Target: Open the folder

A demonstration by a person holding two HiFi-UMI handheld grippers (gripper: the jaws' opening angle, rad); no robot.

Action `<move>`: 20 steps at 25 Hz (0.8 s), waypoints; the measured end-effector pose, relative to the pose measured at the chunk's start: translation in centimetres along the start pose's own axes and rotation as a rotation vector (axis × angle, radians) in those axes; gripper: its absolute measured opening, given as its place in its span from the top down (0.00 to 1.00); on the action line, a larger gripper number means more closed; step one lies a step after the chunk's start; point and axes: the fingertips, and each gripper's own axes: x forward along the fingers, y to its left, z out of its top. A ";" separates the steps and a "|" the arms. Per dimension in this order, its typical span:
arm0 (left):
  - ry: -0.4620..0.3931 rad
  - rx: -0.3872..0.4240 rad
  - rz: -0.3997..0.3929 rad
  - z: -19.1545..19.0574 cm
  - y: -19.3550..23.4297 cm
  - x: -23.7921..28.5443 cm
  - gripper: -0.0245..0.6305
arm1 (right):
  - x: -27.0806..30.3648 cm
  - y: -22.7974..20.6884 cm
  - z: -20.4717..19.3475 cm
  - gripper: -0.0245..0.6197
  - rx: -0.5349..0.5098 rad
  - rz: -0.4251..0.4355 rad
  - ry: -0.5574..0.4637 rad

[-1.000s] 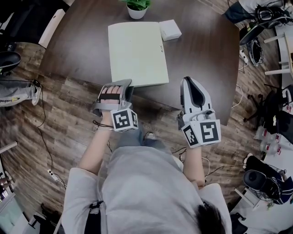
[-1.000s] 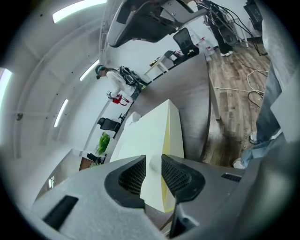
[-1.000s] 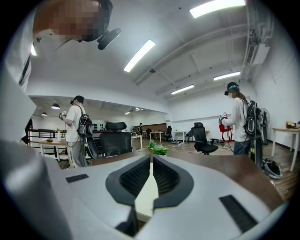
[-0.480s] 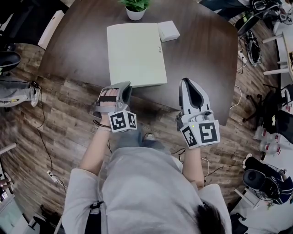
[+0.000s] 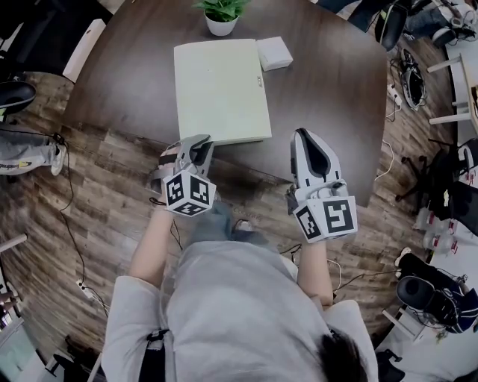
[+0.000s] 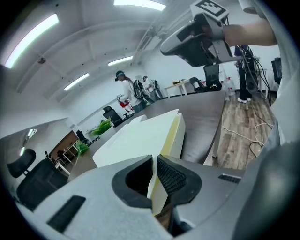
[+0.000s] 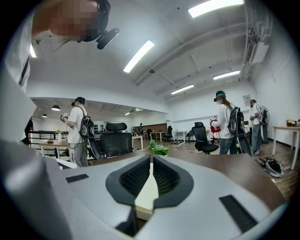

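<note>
While folder [image 5: 220,89] lies flat on dark wood-grain table [image 5: 336,97], left claw [image 6: 154,161] is clamped on its near-left corner — thin pale cover edge pinched between ribbed black pads [image 6: 172,177]. Folder: thick rectangular slab, pale green-white, smooth, yellowish side edge. Right claw [image 5: 302,136] over table edge just right of folder, apart from it — jaws together, nothing held. Leafy plant [image 5: 222,11] in white pot and small square white box [image 5: 274,52] at folder's far end.
</note>
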 end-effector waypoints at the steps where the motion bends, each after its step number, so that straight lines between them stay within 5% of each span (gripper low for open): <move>1: -0.004 -0.018 -0.011 -0.1 0.1 -0.1 0.92 | 0.1 0.0 -0.1 0.93 0.003 0.000 0.002; 15: -0.054 -0.235 -0.193 -1.2 0.7 -0.4 0.92 | 1.1 -0.4 -2.8 0.93 0.051 -0.015 0.058; 20: -0.058 -0.239 -0.219 -1.5 0.8 -1.0 0.91 | 1.7 -1.0 -6.6 0.93 0.032 -0.024 0.145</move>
